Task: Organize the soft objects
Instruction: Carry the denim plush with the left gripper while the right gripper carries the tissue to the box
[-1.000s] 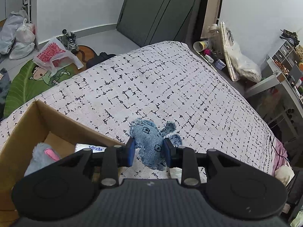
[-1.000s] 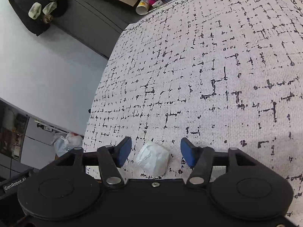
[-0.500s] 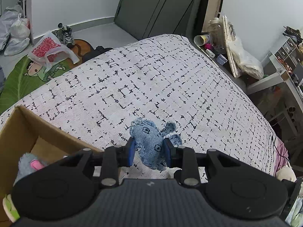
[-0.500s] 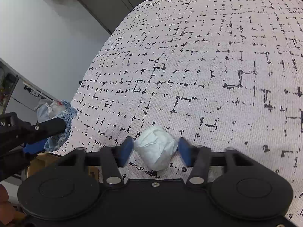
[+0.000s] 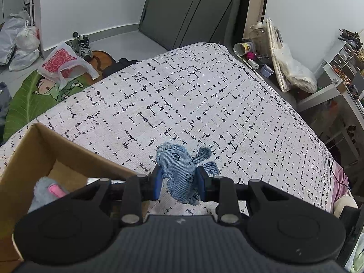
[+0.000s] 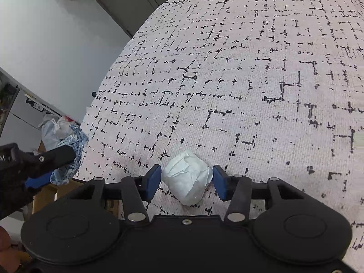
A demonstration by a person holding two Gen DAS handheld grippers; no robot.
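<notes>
While the left hand-held gripper (image 5: pixel 179 180) clamps the denim toy (image 5: pixel 179 173), the right hand-held gripper (image 6: pixel 187 180), barely gripping the tissue wad (image 6: pixel 187 179), may drop it.

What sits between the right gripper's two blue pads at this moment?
A crumpled white tissue wad resting on the bedspread, seen in the right wrist view; right gripper pads flank it.

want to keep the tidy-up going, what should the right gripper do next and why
Probably finish squeezing, then lift. The right gripper has its fingers either side of the white wad on the bedspread, barely pressing it. The left gripper already holds the denim toy beside the cardboard box.
</notes>
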